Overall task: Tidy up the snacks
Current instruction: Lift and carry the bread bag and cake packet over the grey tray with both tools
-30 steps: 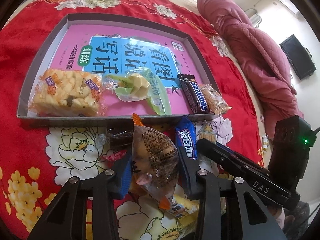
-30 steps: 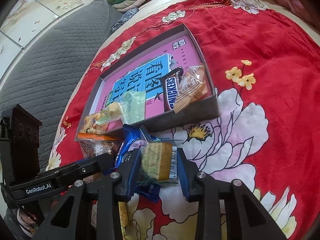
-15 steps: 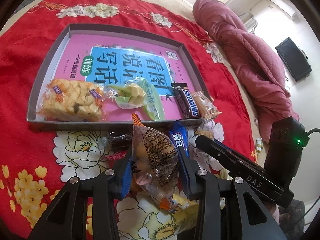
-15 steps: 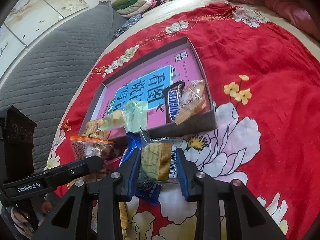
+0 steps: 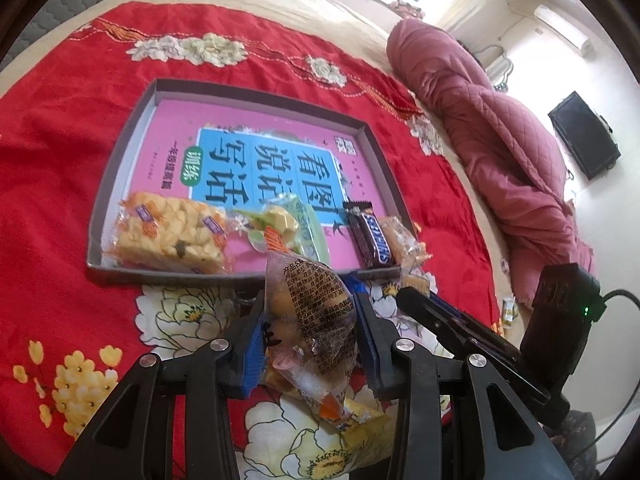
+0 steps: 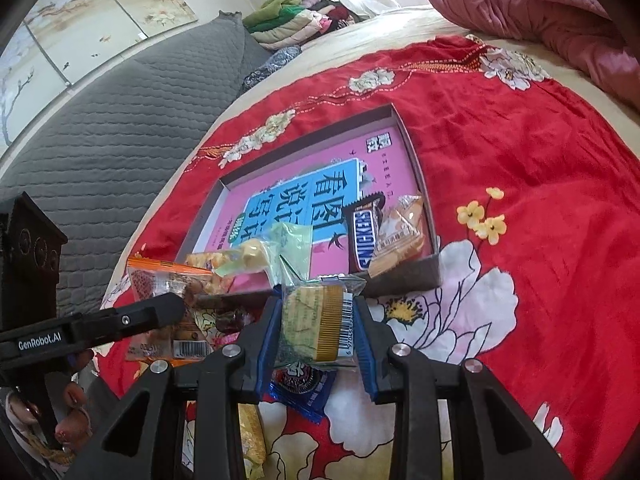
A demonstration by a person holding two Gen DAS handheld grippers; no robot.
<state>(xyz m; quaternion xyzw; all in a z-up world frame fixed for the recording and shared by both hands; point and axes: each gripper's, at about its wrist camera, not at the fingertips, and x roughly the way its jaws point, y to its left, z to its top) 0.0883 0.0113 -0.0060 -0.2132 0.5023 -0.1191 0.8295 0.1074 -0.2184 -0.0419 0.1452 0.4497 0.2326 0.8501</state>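
My left gripper [image 5: 311, 322] is shut on a clear snack bag with orange ends [image 5: 310, 312], held above the red cloth just in front of the grey tray [image 5: 120, 152]. My right gripper [image 6: 318, 326] is shut on a small wrapped cake [image 6: 316, 322], held in front of the tray's near wall [image 6: 404, 282]. In the tray lie a rice cracker pack [image 5: 170, 236], a green packet [image 5: 288, 224], a Snickers bar [image 5: 370, 236] and a small biscuit pack [image 5: 402, 238]. The left gripper with its bag also shows in the right wrist view [image 6: 160, 280].
Loose snacks lie on the cloth below the grippers: a blue packet [image 6: 306, 390] and a yellow packet [image 5: 362, 424]. A pink quilt [image 5: 500, 128] lies at the right. A grey headboard [image 6: 100, 132] stands behind the tray.
Both grippers have risen with their snacks held shut, away from the pile on the cloth. The tray looks smaller and farther in both views.
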